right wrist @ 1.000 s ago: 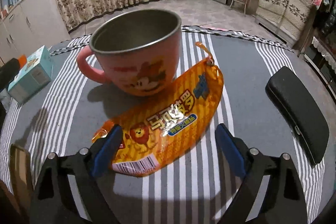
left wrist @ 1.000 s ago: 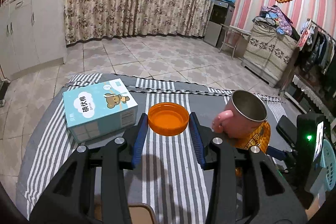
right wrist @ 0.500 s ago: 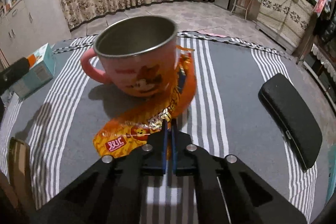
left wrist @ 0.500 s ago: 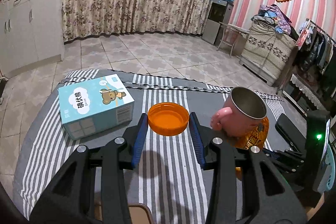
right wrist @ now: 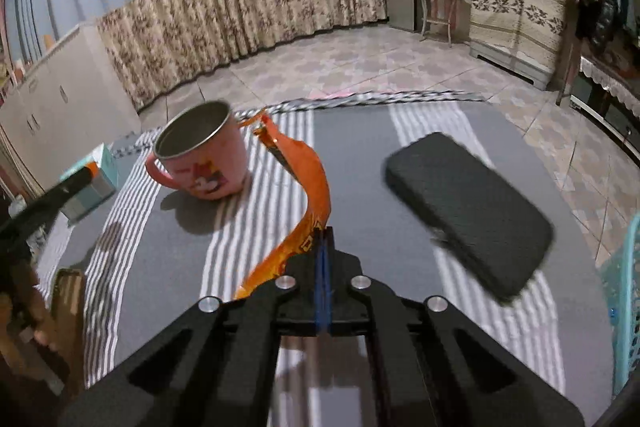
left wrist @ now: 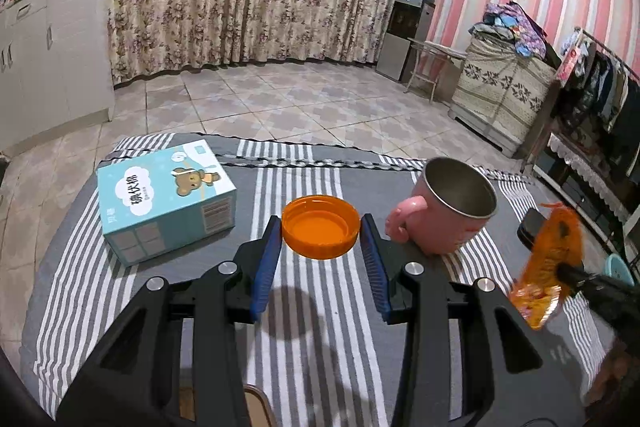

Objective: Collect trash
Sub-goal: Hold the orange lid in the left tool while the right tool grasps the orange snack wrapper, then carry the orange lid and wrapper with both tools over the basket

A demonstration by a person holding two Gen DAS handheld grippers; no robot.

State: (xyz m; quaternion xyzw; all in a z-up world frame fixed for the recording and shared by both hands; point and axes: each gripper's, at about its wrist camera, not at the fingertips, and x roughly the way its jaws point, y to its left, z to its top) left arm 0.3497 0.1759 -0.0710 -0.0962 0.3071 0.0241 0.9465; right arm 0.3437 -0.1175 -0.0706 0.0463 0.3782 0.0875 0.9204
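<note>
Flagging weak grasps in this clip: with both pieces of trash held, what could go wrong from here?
1. The right hand-held gripper pinches the orange wrapper only at one edge; it may slip out.
2. The dangling wrapper hangs close to the pink cup and might brush it.
3. The left hand-held gripper holds the orange lid by its rim; it could pop free.

Both tools, left tool [left wrist: 320, 247] and right tool [right wrist: 324, 251], are showing matte black triangular-cutout arms. Blue ribbed pads [left wrist: 264, 263] are lining the fingers, and round silver screws [left wrist: 414, 268] are glinting at the joints.

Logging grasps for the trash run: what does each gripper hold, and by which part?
Left gripper: orange lid, by opposite sides of its rim. Right gripper: orange wrapper, pinched at its lower part.
</note>
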